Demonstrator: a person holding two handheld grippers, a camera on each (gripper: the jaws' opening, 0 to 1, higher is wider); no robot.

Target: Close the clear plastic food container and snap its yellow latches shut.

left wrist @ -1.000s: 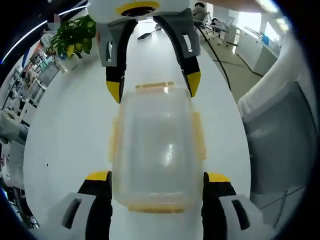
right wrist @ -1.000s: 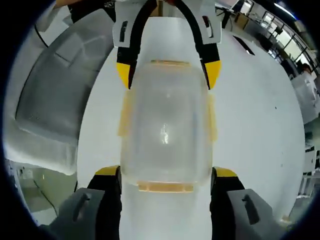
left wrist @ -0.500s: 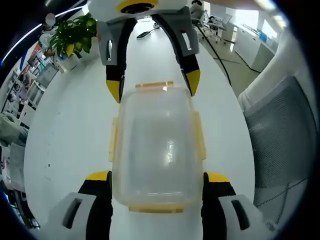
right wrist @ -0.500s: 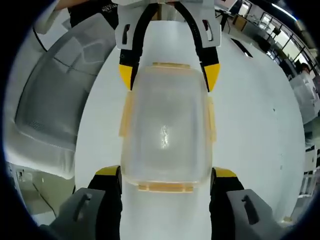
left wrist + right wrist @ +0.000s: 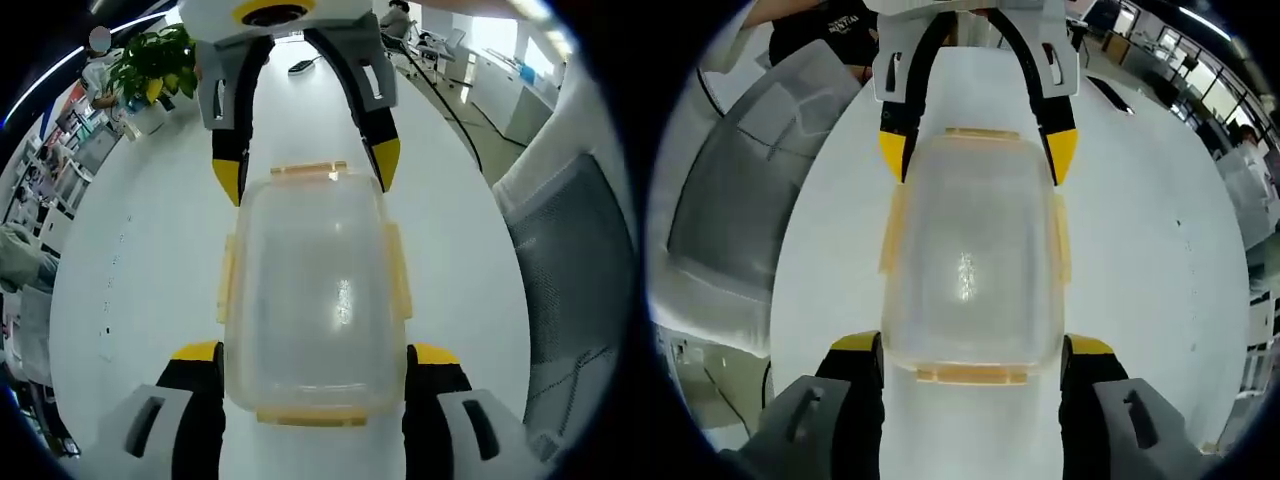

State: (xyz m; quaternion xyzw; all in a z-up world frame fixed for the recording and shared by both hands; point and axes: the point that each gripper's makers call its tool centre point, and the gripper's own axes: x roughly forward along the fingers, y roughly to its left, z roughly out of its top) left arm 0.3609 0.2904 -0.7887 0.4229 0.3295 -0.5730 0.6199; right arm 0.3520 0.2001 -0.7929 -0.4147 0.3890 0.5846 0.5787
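Observation:
The clear plastic container [image 5: 310,290] has its lid on, with yellow latches [image 5: 400,270] along its edges; whether they are snapped I cannot tell. My left gripper [image 5: 315,352] is shut on the near end, one yellow-tipped jaw on each side. At the far end my right gripper [image 5: 307,172] clamps the opposite corners. The right gripper view mirrors this: the container [image 5: 970,260] lies between my right gripper [image 5: 970,345] below and my left gripper [image 5: 976,155] above. A yellow end latch [image 5: 970,375] lies between the right jaws.
A long white table [image 5: 140,280] lies under the container. A potted plant [image 5: 150,70] stands at its far left corner and a dark flat object [image 5: 300,66] farther along. A grey mesh chair [image 5: 570,260] stands beside the table, chair [image 5: 740,190] again here, with a person in dark clothes [image 5: 830,30] beyond.
The table, plant and chair have slid in both views, so the cameras moved. The container stays fixed between both pairs of jaws and both grips are unchanged.

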